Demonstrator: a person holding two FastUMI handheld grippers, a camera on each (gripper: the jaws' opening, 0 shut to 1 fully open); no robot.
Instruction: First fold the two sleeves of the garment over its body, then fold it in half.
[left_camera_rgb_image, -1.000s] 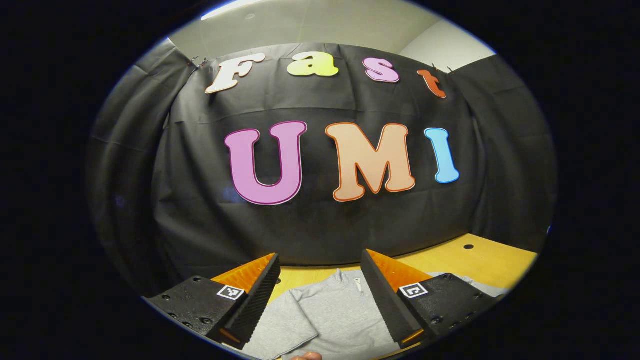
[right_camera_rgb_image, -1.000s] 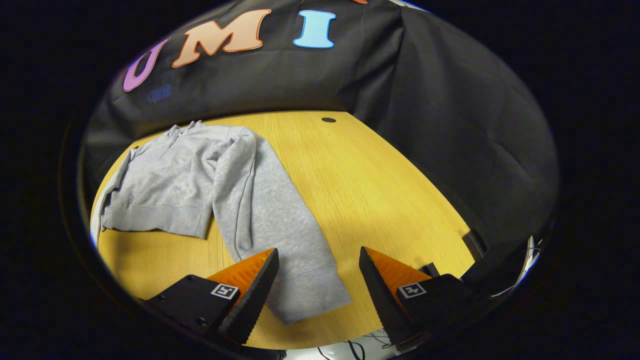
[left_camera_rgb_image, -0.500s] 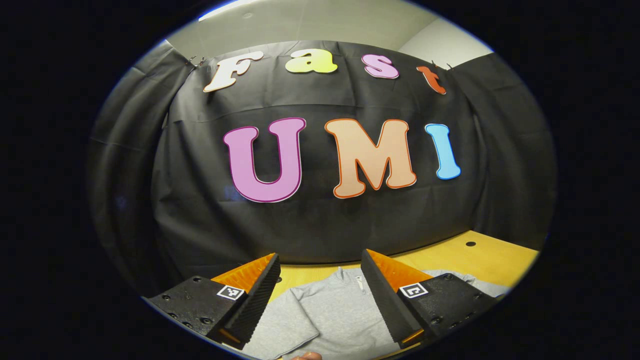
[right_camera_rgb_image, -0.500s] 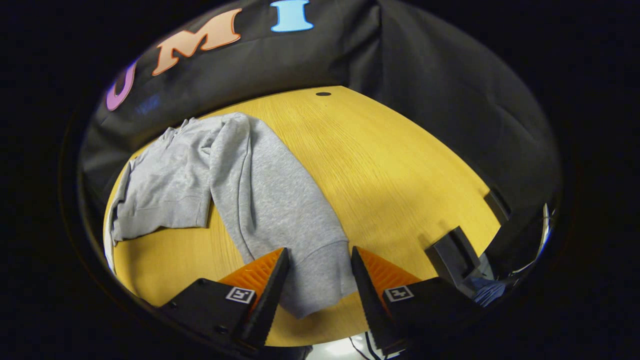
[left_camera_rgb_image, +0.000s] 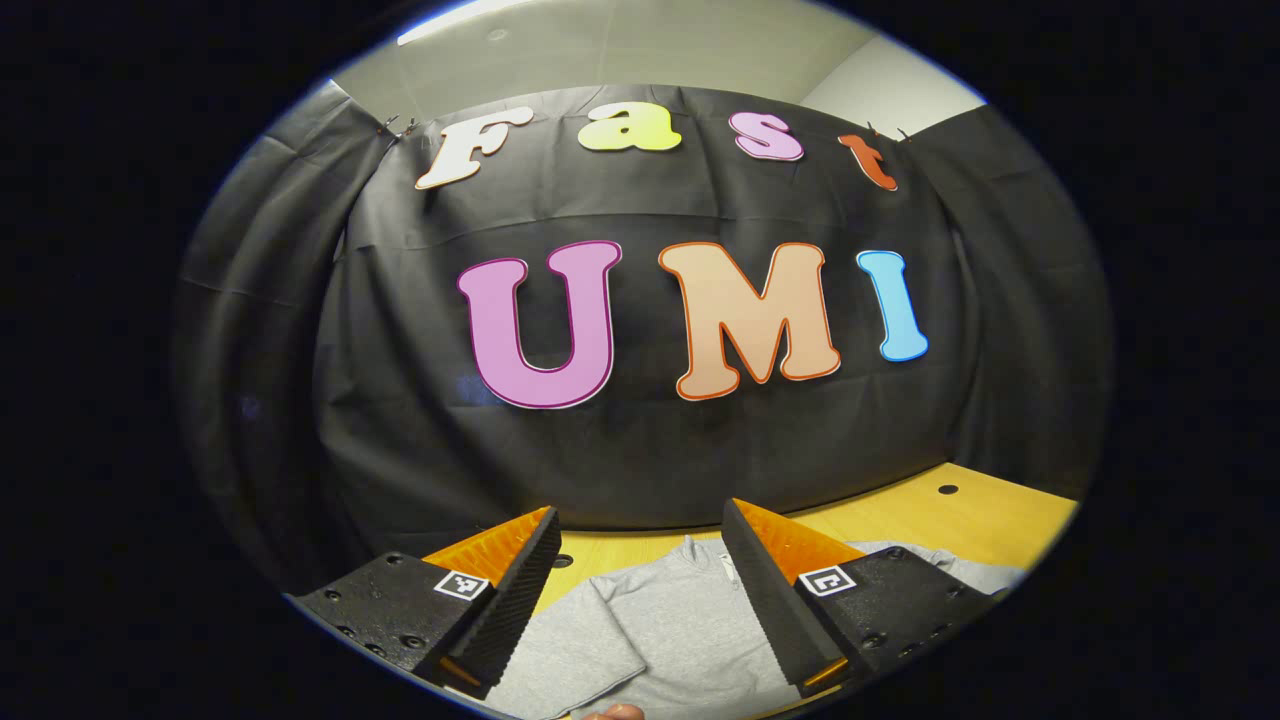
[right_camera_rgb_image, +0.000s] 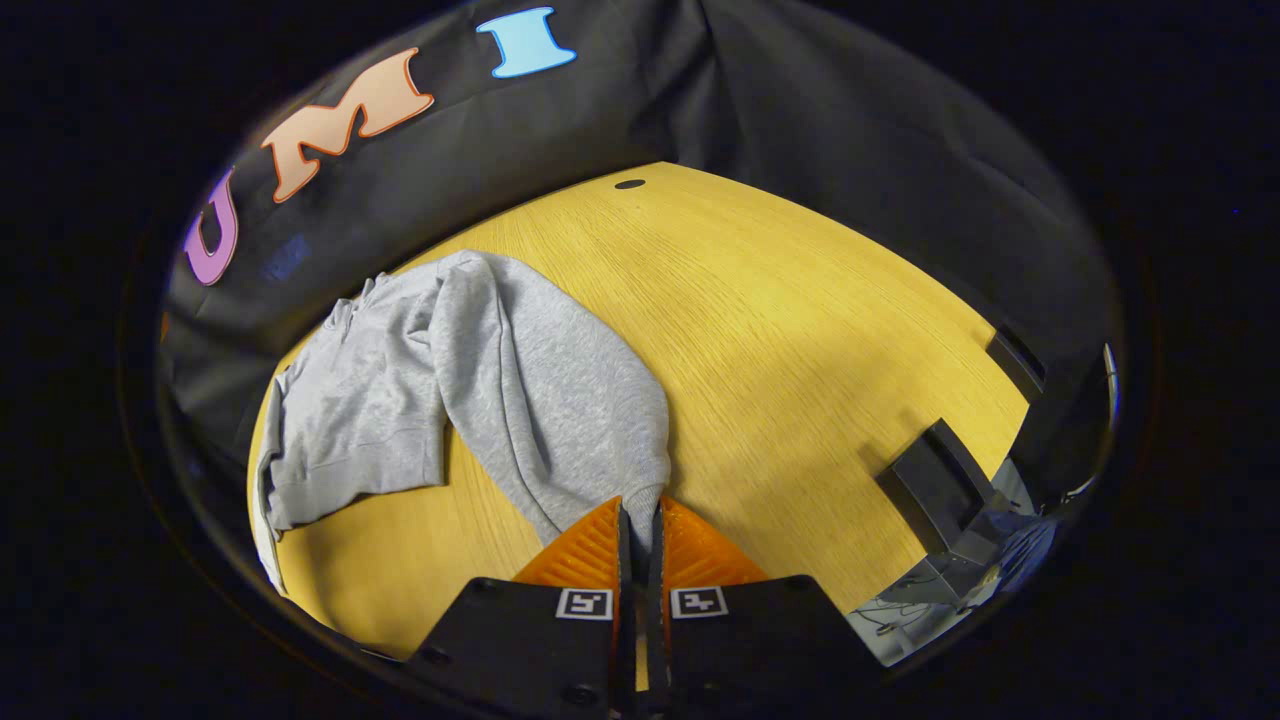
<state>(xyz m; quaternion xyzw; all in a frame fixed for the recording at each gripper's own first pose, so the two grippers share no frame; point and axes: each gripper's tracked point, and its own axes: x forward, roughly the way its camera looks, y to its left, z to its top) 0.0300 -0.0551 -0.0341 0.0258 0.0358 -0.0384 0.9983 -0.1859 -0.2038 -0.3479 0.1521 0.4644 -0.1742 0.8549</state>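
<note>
Right tool (right_camera_rgb_image: 640, 535) clamped on the sleeve (right_camera_rgb_image: 560, 390) cuff; left tool (left_camera_rgb_image: 640, 570) open, idle over the hoodie (right_camera_rgb_image: 370, 410) lying flat on the counter (right_camera_rgb_image: 800, 330). Lift cuff slightly, sweep across body, lay flat, avoid dragging the torso.

The left gripper view sits low, facing level at the booth wall, the grey fleece sweatshirt (left_camera_rgb_image: 680, 625) at 6 o'clock. The right gripper view tilts down, near the yellow wooden table (right_camera_rgb_image: 800, 330); both views share these.
</note>
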